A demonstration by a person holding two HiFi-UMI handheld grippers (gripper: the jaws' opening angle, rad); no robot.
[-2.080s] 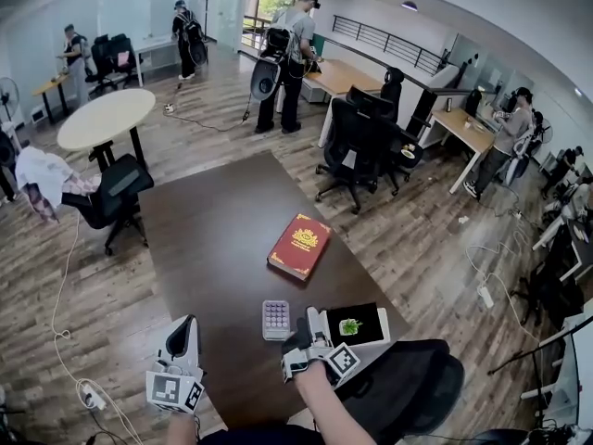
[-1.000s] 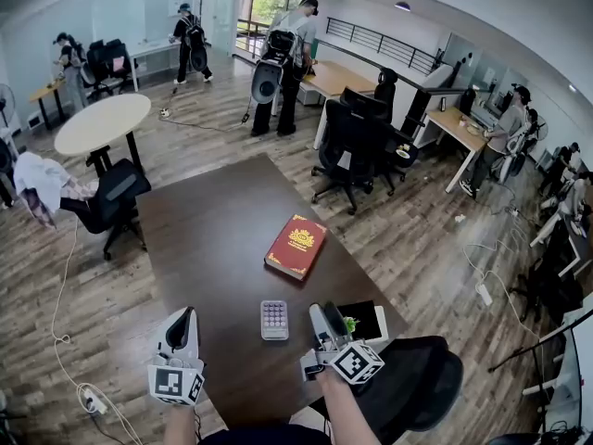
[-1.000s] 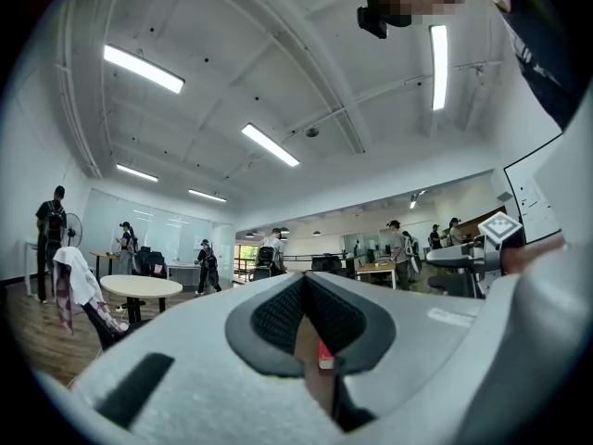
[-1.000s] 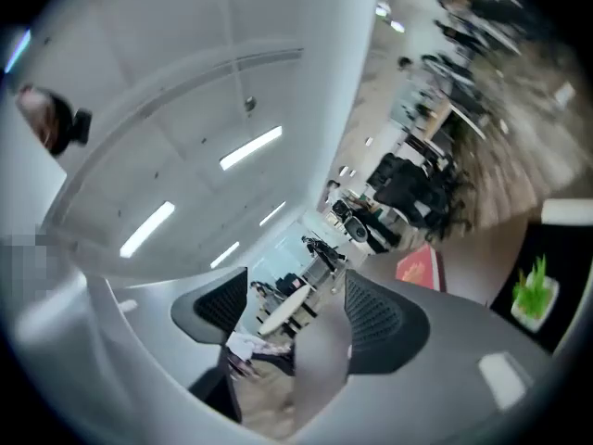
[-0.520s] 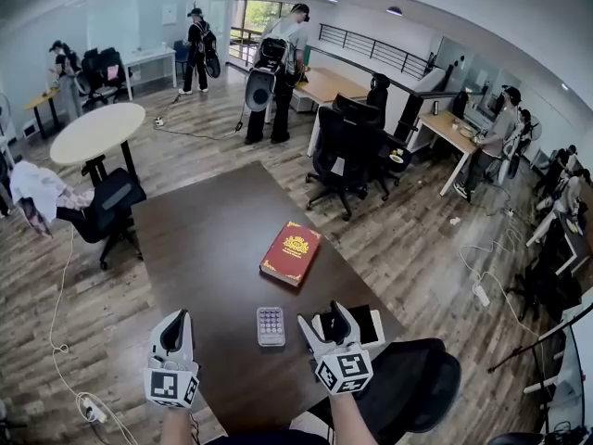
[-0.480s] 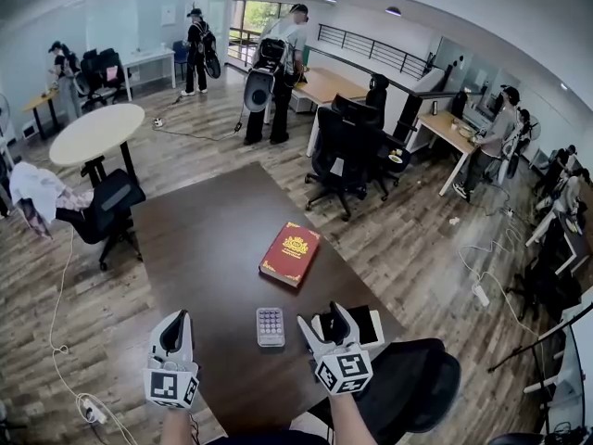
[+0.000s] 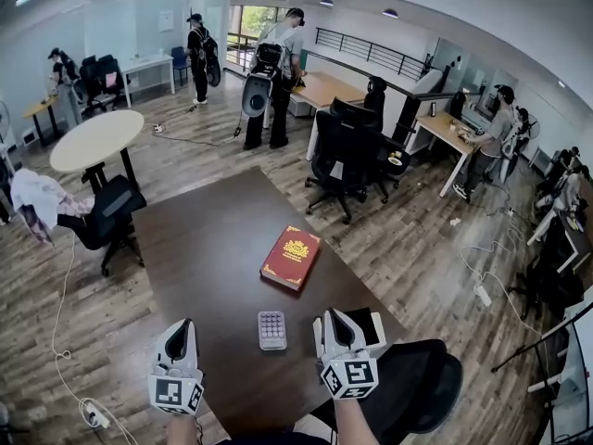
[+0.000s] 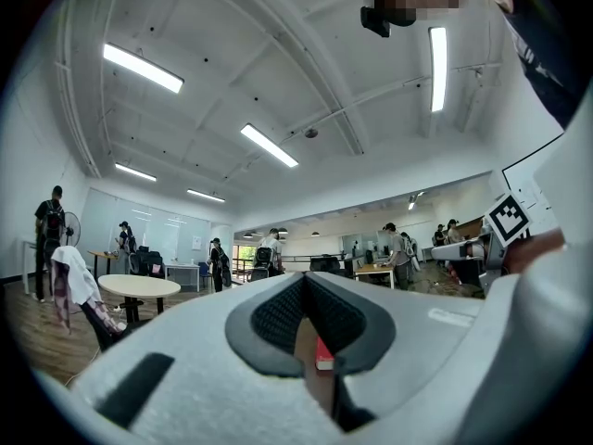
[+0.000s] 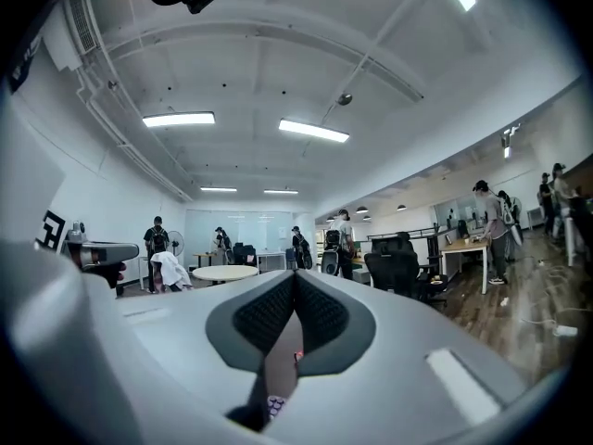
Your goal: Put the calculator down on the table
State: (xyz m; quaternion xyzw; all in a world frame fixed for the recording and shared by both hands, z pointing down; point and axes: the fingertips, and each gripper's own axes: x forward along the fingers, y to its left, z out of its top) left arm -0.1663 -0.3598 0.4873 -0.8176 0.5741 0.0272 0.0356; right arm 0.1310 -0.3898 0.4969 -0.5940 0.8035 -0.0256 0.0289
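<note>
The small grey calculator (image 7: 271, 329) lies flat on the dark brown table (image 7: 213, 239), near its front edge, and nothing touches it. My right gripper (image 7: 334, 323) hovers just right of it, level, jaws shut and empty. In the right gripper view the dark pads (image 9: 320, 318) meet, and a sliver of the calculator (image 9: 275, 404) shows below them. My left gripper (image 7: 181, 330) hangs at the table's front left edge, well left of the calculator, also shut on nothing; its pads (image 8: 278, 315) touch at the tip.
A red book (image 7: 296, 257) lies mid-table beyond the calculator. A white-framed phone (image 7: 371, 324) lies at the front right corner, behind my right gripper. A black office chair (image 7: 422, 378) stands against that corner. Several people and desks fill the room beyond.
My right gripper has drawn back from the calculator, rolled upright, lifted a little and shut its jaws. The calculator stays on the table. My left gripper has kept still.
</note>
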